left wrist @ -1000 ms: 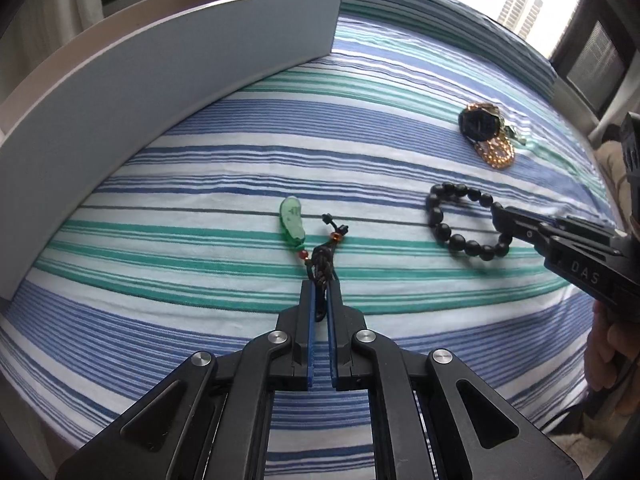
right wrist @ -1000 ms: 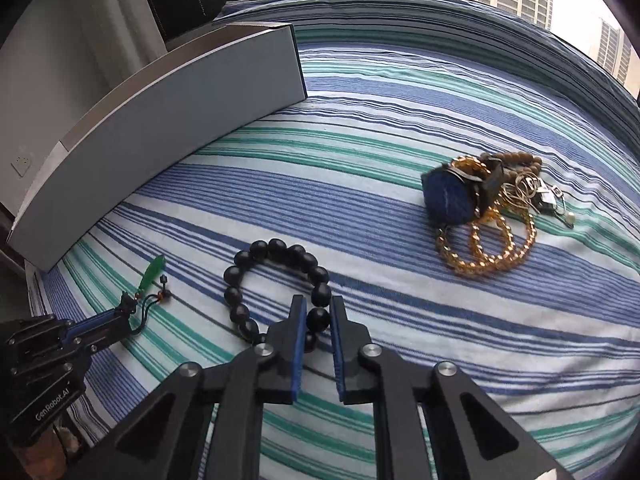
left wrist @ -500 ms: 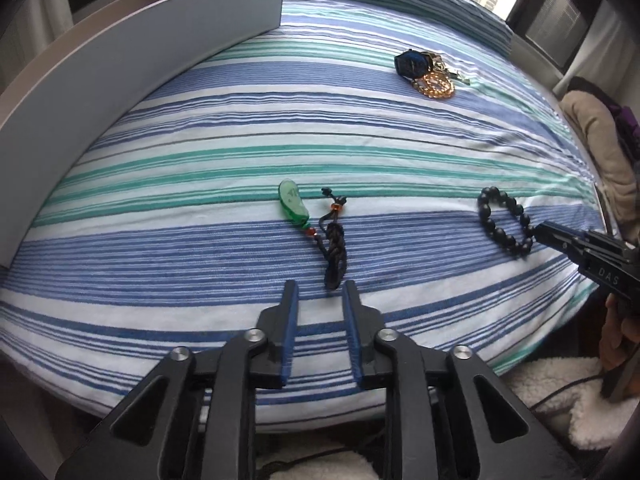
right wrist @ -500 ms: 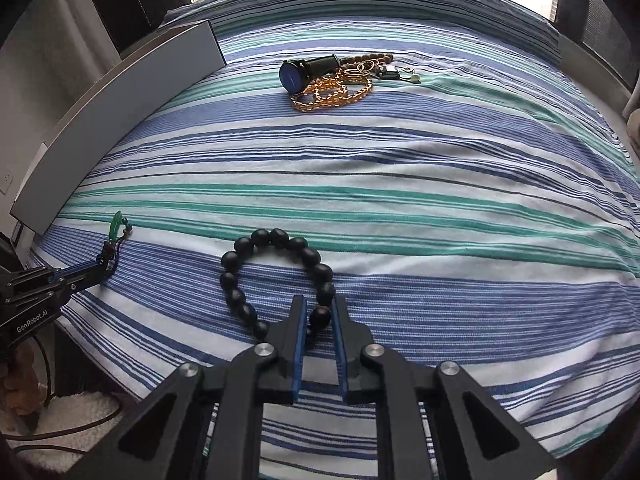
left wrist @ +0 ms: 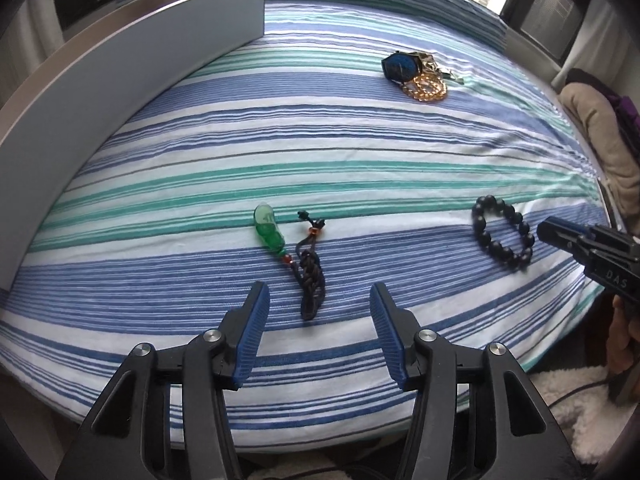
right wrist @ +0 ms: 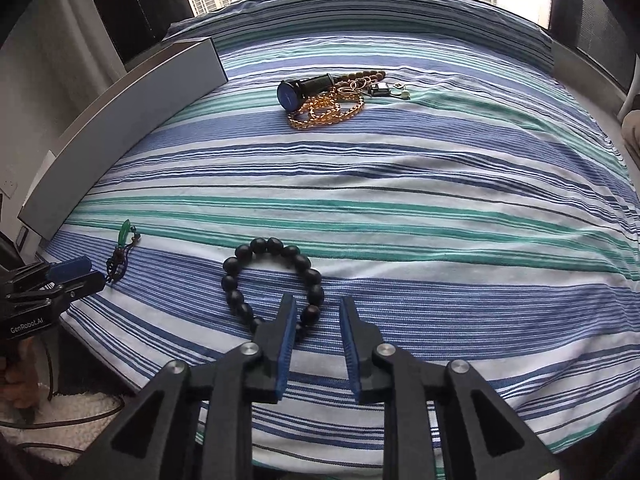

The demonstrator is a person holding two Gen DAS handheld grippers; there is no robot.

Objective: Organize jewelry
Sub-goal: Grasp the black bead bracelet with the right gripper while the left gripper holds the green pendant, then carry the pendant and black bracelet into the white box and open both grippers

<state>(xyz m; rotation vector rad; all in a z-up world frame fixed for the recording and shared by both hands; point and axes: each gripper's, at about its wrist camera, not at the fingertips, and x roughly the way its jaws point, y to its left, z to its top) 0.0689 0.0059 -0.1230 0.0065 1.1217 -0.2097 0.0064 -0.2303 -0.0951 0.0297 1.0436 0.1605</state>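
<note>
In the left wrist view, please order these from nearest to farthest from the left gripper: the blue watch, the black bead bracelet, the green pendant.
1. green pendant, just ahead of the left gripper.
2. black bead bracelet, off to the right.
3. blue watch, far back in the jewelry pile.

My right claw (left wrist: 549,230) carries the white letters "DAS" on its black body. My left claw (right wrist: 78,271) reads "GenRobot.AI" along its side. Nothing else is legible.

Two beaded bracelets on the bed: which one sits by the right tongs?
The black bead bracelet, lying alone beside the opening right tongs. The amber bead bracelet lies far off in the tangle with the watch.
</note>
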